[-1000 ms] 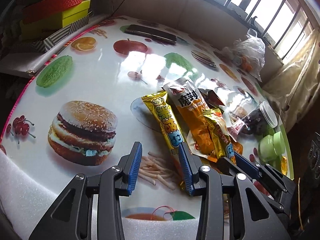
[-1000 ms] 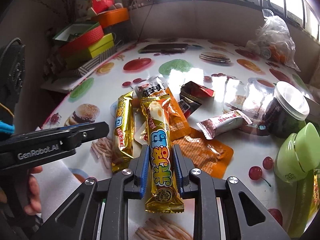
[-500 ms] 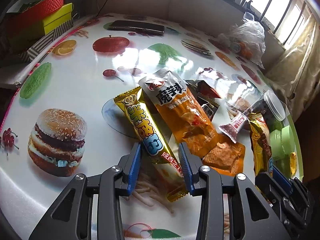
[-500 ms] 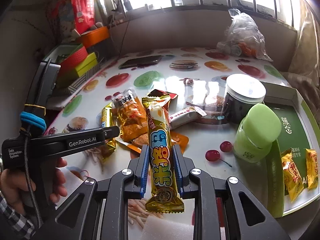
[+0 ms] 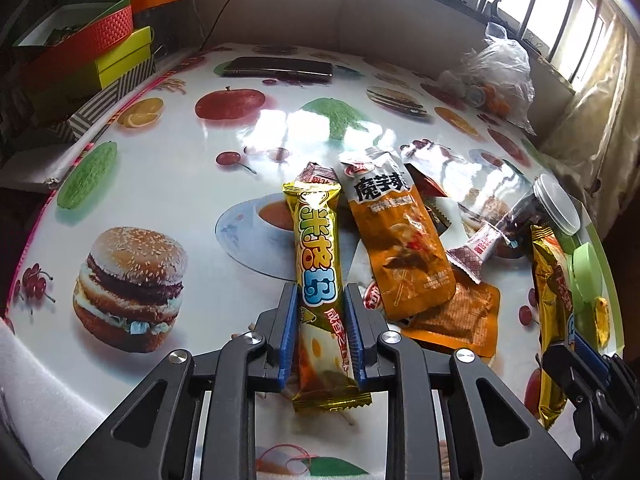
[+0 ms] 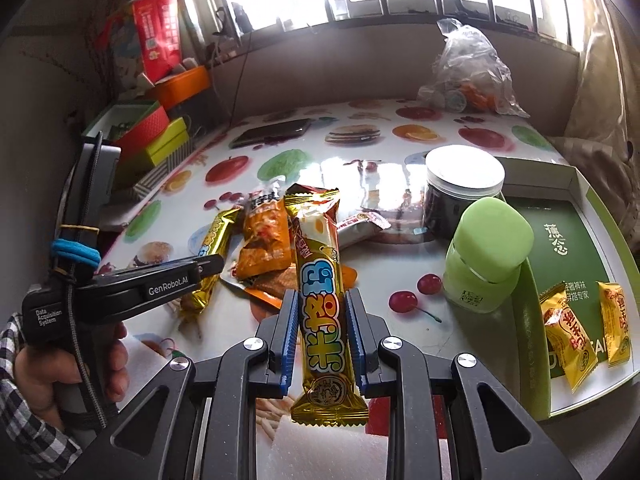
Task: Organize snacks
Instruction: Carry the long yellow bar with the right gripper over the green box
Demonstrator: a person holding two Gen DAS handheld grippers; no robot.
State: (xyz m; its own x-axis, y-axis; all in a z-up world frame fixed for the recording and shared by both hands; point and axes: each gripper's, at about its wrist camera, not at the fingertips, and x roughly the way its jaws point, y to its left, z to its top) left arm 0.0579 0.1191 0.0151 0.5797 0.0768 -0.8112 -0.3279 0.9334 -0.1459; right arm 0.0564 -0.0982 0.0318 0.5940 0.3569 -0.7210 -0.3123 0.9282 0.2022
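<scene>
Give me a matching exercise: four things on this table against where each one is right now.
Things:
1. gold snack bar
2. orange konjac pouch
3. two yellow sachets
4. phone

Places:
A. in the green tray
B. far side of the table
C. lying in the snack pile
D. clamped in the right gripper

Pairs: 1-D, 2-C, 3-A, 4-B
</scene>
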